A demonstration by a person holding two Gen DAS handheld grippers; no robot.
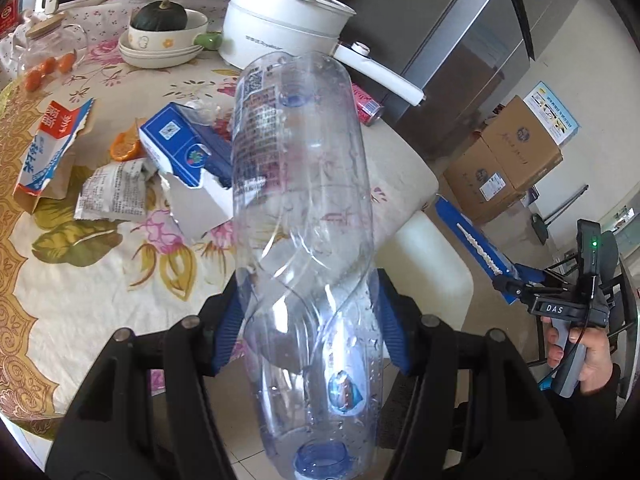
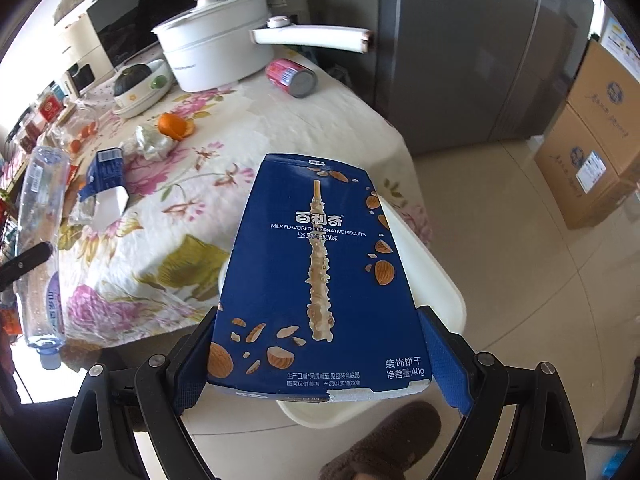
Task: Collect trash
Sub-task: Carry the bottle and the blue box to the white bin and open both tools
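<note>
Clear plastic bottle clamped in left claw, biscuit box gripped by right claw

Left tool, right tool: black frames, blue ribbed pads, silver screws; dark sleeve
</note>
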